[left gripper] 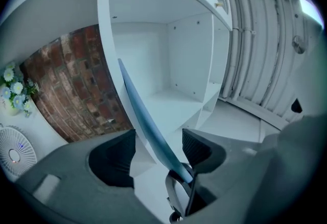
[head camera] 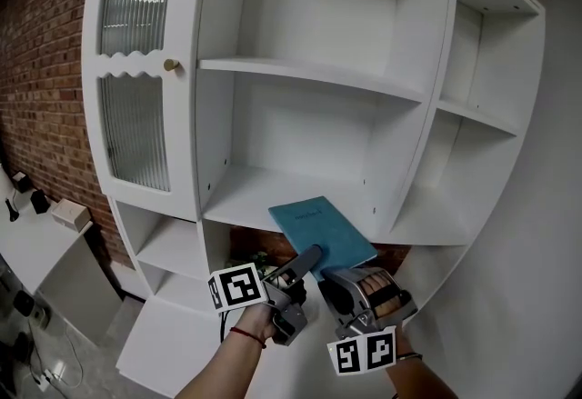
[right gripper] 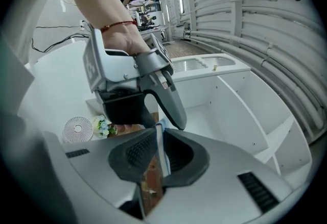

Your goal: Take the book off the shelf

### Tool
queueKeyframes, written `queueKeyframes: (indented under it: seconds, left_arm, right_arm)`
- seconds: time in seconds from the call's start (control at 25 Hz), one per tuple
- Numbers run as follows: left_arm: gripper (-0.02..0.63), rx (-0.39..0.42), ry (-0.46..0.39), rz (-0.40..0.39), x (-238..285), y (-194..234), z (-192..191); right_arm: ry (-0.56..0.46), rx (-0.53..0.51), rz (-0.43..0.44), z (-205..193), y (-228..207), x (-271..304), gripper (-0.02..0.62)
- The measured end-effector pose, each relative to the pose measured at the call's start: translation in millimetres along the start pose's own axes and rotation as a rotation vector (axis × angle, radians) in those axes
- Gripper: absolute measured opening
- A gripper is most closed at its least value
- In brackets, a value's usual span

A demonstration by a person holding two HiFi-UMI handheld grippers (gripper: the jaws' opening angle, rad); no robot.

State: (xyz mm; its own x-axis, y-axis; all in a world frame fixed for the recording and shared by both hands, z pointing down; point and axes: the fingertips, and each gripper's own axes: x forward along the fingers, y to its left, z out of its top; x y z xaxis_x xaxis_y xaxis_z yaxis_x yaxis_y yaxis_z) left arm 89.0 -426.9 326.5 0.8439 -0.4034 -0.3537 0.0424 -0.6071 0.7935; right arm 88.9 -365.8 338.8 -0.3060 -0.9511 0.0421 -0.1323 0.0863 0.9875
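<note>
A white shelf unit (head camera: 300, 70) stands against a brick wall (head camera: 36, 70), its open bays bare. In the head view the teal book (head camera: 320, 229) hangs tilted in front of the middle shelf. Whether its far corner has cleared the shelf lip I cannot tell. The right tool (head camera: 350, 279) is at its near edge, and the left tool (head camera: 307, 263) sits just beside it.

In the left gripper view the jaws stand wide apart. The book's thin edge runs between them, unpressed, so this tool bears none of the weight.

In the right gripper view the jaws are clamped on the book, biting only a narrow strip near one edge. With so small a hold the book may pivot or slide out. A drooping far corner could strike the shelf. The left tool's jaw could also snag the cover and lever it loose.
</note>
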Motion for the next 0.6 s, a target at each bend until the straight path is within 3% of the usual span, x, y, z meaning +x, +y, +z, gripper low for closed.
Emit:
queueKeyframes:
  seconds: [0.6]
  left_arm:
    - [0.273, -0.058, 0.04, 0.053, 26.5, 12.2, 3.6]
  right_arm:
    - [-0.043, -0.021, 0.008, 7.5, 3.6, -19.6, 0.055]
